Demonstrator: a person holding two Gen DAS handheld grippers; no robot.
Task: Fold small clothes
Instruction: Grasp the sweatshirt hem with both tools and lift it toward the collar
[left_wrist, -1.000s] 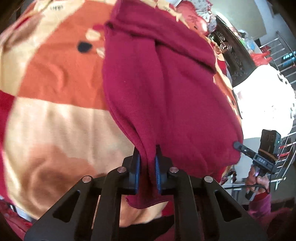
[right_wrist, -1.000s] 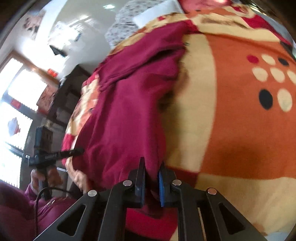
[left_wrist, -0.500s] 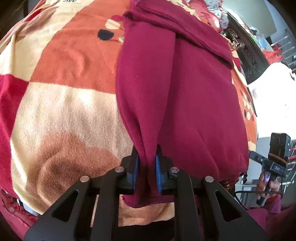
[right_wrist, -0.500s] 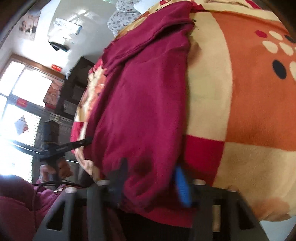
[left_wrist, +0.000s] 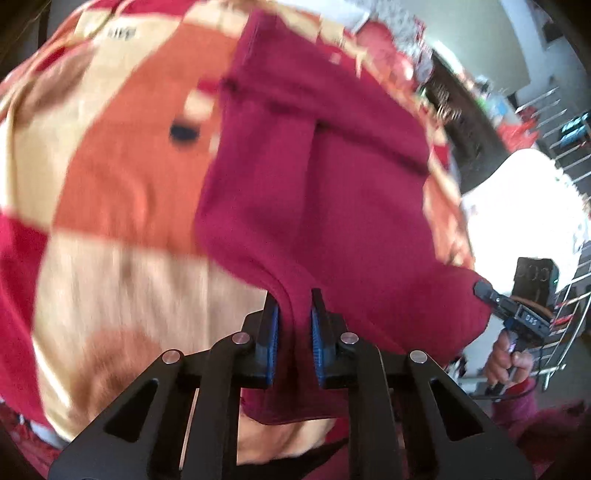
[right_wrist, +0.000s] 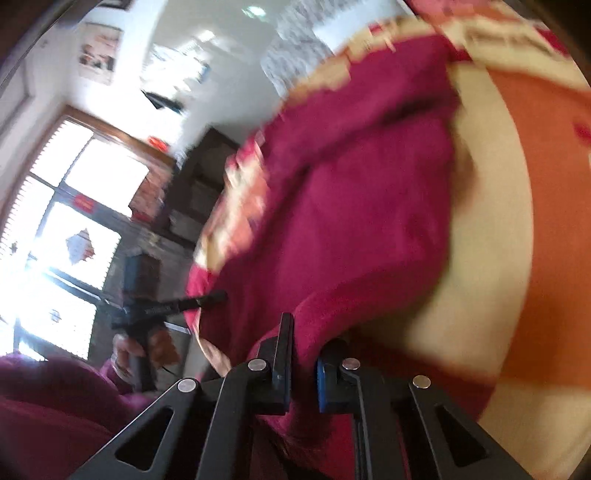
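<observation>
Both views are motion-blurred; things are moving fast. The dark red garment (left_wrist: 332, 192) lies on the orange, cream and red blanket (left_wrist: 122, 192) of the bed, its near hem lifted off the blanket at two corners.

Left hand-held gripper (left_wrist: 294, 325): clamped on a bunched strip of the near hem, same hold as half a second and a second ago. Cloth hangs below the blue pads (left_wrist: 272, 338).

Right hand-held gripper (right_wrist: 302, 363): changed. Half a second ago its fingers stood wide apart with the cloth loose between them; now they are pressed in on a fold of the garment (right_wrist: 351, 206) again, fabric pinched between them. Looks like a re-grip at the other corner.

The garment sits more raised toward the cameras than before, its far part folded across.

Reading: both near corners secured, so the hem is likely ready to be carried forward over the far part for a fold. Risk: the uneven bunching could give a crooked edge.
</observation>
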